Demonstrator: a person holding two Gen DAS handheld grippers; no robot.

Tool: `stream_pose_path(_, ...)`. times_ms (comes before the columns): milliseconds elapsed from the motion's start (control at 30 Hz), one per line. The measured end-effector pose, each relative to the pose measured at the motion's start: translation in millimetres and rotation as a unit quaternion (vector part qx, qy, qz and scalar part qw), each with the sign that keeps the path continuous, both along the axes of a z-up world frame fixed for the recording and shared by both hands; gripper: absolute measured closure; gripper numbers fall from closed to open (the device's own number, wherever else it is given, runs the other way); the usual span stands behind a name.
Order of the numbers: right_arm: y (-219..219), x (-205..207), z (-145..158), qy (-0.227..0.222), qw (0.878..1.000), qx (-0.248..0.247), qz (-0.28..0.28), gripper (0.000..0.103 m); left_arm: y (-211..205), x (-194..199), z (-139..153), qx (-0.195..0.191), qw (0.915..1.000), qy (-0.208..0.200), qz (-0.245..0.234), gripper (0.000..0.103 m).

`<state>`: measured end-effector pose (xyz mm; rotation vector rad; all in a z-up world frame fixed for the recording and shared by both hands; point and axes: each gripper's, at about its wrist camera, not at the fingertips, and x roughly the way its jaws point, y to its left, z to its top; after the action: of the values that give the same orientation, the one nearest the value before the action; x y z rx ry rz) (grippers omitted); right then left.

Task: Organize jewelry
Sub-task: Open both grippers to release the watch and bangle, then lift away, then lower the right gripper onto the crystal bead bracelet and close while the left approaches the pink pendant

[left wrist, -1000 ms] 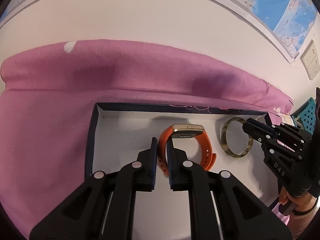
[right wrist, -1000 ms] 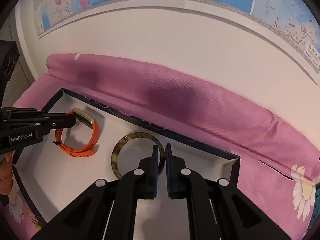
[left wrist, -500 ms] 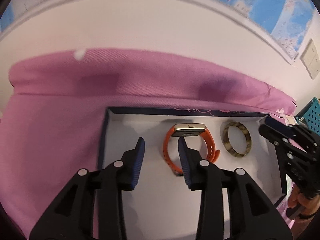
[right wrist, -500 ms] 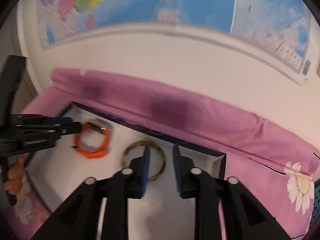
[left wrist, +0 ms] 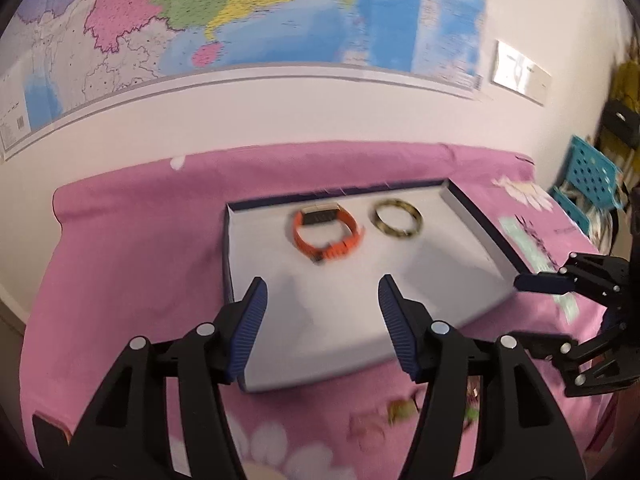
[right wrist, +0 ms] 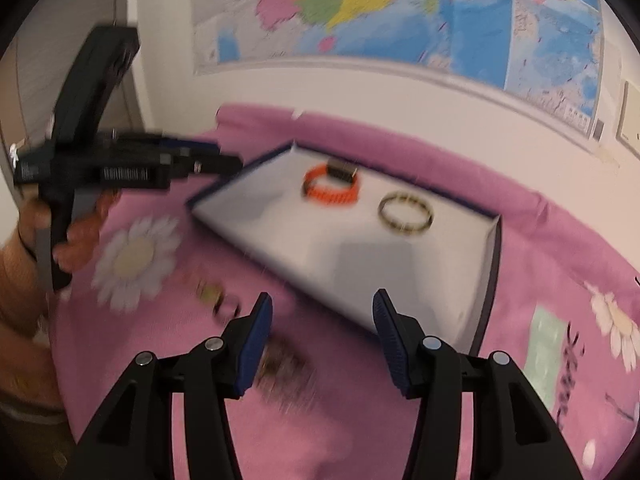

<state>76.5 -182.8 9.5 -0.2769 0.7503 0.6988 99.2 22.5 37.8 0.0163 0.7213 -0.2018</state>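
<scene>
An orange watch (left wrist: 326,232) and a mottled bangle (left wrist: 396,218) lie side by side in a shallow white tray with a dark blue rim (left wrist: 228,264) on the pink cloth. The watch (right wrist: 331,188), bangle (right wrist: 406,213) and tray (right wrist: 490,276) also show in the right wrist view. My left gripper (left wrist: 322,300) is open and empty, pulled back above the tray's near edge. My right gripper (right wrist: 322,312) is open and empty, back over the cloth by the tray's front corner. Blurred small jewelry pieces (right wrist: 216,296) lie on the cloth near it.
The pink flowered cloth (left wrist: 120,264) covers the table, against a white wall with a map (left wrist: 240,12). More small pieces (left wrist: 400,406) lie on the cloth in front of the tray. A teal perforated bin (left wrist: 592,172) stands at the far right.
Both grippers have opened wide and drawn back and up from the tray. The watch and bangle stay in the tray, now farther away in both views.
</scene>
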Motion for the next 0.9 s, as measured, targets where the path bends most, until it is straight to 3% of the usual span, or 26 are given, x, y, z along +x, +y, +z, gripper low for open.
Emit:
stream_pose_path(167,2.8,-31.4,-21.6,0.016,1.0,-0.014,0.006,0.054,-1.1,-21.9,-10.4,-0.012,0.9998,0.004,-0.012,0.042)
stream_pose_path(467,8.2,-33.5,-35.0,0.028,0.999,-0.019,-0.013,0.059,1.6,-51.1,-30.0,-0.006,0.9997,0.018,-0.017,0.041)
stream_pose_path(567,6.4,-31.4,-35.4,0.032,0.999,-0.015,-0.018,0.066,1.5,-57.7,-34.6,-0.001,0.9995,0.021,-0.022,0.04)
stream_pose_path(667,2.1,-27.6,-35.6,0.039,0.999,-0.005,-0.027,0.081,0.0,-63.3,-37.1,0.007,0.9993,0.02,-0.031,0.04)
stream_pose_path(900,-2.5,-28.7,-31.0,0.038,0.999,0.014,-0.032,0.081,-10.4,-72.5,-48.0,0.027,0.9974,0.031,-0.06,0.04)
